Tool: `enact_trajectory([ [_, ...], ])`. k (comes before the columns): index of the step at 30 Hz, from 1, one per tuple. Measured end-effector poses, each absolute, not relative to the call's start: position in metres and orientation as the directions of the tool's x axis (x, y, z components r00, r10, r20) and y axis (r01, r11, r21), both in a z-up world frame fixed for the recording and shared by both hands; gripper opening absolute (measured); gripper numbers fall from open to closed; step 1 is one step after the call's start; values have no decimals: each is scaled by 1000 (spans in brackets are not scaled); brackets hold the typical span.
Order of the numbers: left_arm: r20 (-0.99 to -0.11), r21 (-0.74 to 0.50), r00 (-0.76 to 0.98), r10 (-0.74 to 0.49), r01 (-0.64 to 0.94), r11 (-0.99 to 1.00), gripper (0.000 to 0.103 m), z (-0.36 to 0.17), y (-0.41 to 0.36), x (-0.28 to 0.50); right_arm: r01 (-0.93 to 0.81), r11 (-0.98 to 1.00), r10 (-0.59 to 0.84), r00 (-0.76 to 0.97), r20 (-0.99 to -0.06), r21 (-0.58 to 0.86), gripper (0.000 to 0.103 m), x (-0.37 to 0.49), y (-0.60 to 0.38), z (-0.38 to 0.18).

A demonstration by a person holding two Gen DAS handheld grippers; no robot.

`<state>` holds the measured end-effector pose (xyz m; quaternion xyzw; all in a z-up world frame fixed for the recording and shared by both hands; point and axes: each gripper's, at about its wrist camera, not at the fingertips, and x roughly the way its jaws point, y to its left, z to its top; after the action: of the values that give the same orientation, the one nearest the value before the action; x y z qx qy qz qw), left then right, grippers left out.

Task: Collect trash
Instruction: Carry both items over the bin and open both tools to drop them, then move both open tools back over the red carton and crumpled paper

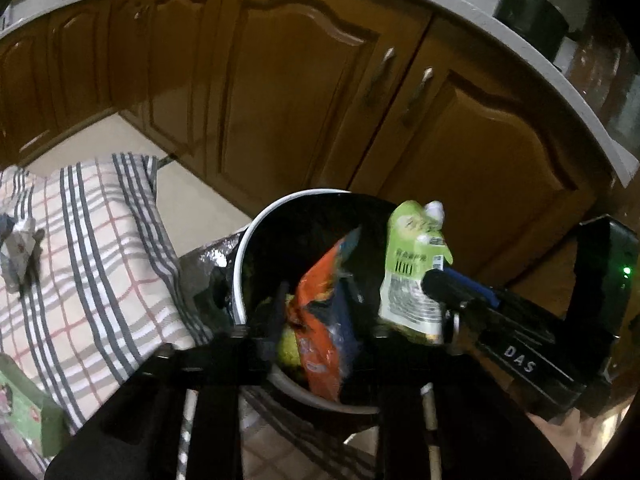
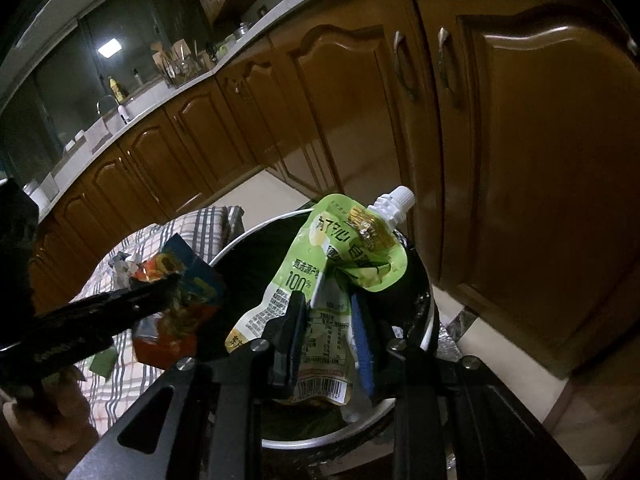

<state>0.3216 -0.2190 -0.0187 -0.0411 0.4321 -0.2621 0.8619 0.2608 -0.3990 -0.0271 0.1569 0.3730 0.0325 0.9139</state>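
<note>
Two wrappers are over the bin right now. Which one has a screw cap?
The green pouch in the right hand-held gripper: it has a white spout cap at its top corner. The orange and blue packet at the left hand-held gripper is flat, with no cap.

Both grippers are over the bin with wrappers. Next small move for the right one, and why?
Probably open the right gripper and let go. It is shut on the green spout pouch, which already hangs over the mouth of the black-lined trash bin, so it should fall inside. The orange wrapper at the left gripper sits over the same opening, beside the pouch, apparently clear of it.
</note>
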Motion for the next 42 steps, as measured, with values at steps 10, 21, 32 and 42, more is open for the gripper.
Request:
enact_trajectory([
  [10,-706,-317,514,-487,386,867,56,-18,-196,308,78,925,188,756,-627,371,49,245,-407,-22],
  [21,-680,-328,573,-458,321,889,56,-12,-138,269,29,905,243,784,-571,425,63,225,-382,-12],
  [32,-672,-307,629,-391,244,920,56,-11,-72,232,-42,892,319,766,-559,451,63,218,-342,-9],
  [42,-673,-283,670,-314,160,946,56,-10,-11,202,-137,881,400,727,-558,453,63,213,-290,-10],
])
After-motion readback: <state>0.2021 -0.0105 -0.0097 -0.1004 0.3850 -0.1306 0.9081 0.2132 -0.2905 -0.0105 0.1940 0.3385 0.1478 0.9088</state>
